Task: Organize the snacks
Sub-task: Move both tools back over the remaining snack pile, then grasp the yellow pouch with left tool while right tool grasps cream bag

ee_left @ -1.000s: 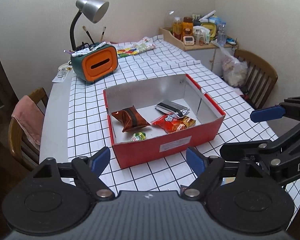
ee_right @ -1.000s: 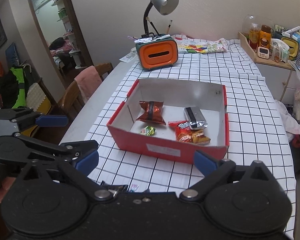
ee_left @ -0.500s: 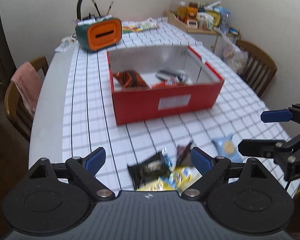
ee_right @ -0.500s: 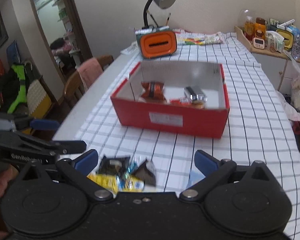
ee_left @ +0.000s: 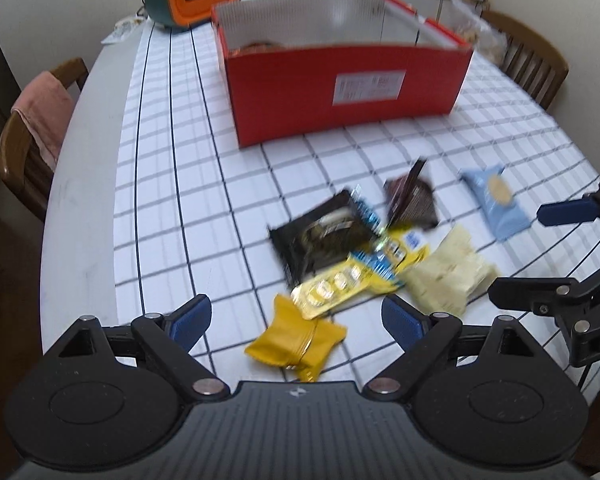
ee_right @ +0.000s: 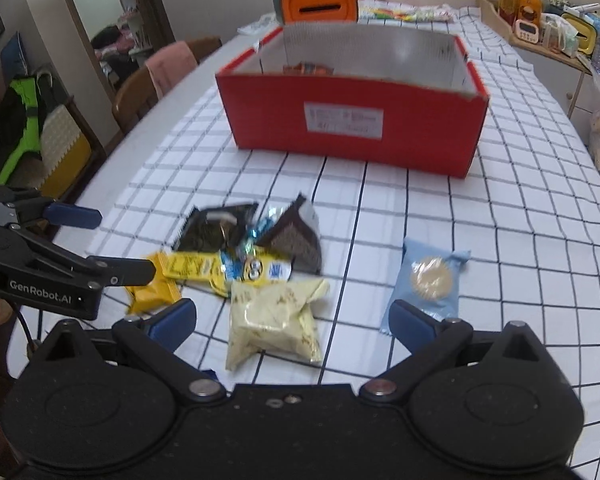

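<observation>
A loose pile of snack packets lies on the checked cloth in front of the red box [ee_left: 284, 92] [ee_right: 268, 112]. My left gripper [ee_left: 296, 320] hangs open just above a small yellow packet [ee_left: 296, 344] [ee_right: 152, 288], with nothing between its pads. My right gripper [ee_right: 292, 322] is open over a cream packet [ee_right: 276, 316] [ee_left: 448, 276]. A light blue biscuit packet [ee_right: 428, 280] [ee_left: 496, 200] lies by its right finger. Further off lie a black packet [ee_left: 324, 236], a dark brown packet [ee_left: 412, 200] and a yellow strip pack [ee_left: 340, 284]. The box's contents are mostly hidden behind its near wall.
An orange tissue box [ee_right: 320, 0] stands behind the red box. A wooden chair with a pink towel [ee_left: 44, 112] is at the table's left, another chair [ee_left: 532, 64] at the right. A shelf of bottles [ee_right: 540, 20] stands at the back right.
Both grippers have dropped and tipped down toward the table's near end. The snack pile has come into view and the box is seen from its side. The left jaws stand slightly wider.
</observation>
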A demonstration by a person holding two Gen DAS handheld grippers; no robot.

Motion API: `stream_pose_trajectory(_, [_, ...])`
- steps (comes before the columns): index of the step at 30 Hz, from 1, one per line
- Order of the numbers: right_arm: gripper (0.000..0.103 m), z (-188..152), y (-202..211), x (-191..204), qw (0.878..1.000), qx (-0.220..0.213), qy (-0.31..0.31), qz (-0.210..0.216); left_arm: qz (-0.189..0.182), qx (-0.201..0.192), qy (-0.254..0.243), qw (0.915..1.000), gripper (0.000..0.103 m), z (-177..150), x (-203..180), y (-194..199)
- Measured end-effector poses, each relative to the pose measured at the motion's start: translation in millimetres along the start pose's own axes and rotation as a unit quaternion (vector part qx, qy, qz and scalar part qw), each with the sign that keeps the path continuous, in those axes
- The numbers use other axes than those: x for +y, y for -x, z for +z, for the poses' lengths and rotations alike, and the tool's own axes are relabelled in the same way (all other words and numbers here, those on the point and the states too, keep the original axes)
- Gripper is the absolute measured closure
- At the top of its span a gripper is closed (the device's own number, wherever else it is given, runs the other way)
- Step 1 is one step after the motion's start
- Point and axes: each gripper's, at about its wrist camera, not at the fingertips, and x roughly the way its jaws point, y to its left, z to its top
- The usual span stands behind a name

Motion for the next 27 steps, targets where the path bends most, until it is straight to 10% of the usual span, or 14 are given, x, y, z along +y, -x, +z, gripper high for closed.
stream_pose_trajectory(17, [0.012,-4.2,-52.2,11.9,0.997,0.056,0.04,-0.024,0.018,0.032,-0.072,0.9967,0.012,-22.4,-9.1,-38.0])
stream_pose_trajectory(27, [0.028,-5.0,-56.5,20.8,0.996,0.057,0.061,-0.032,-0.011,0.026,-0.081,0.9963,0.042,-22.0,-11.2,-33.7])
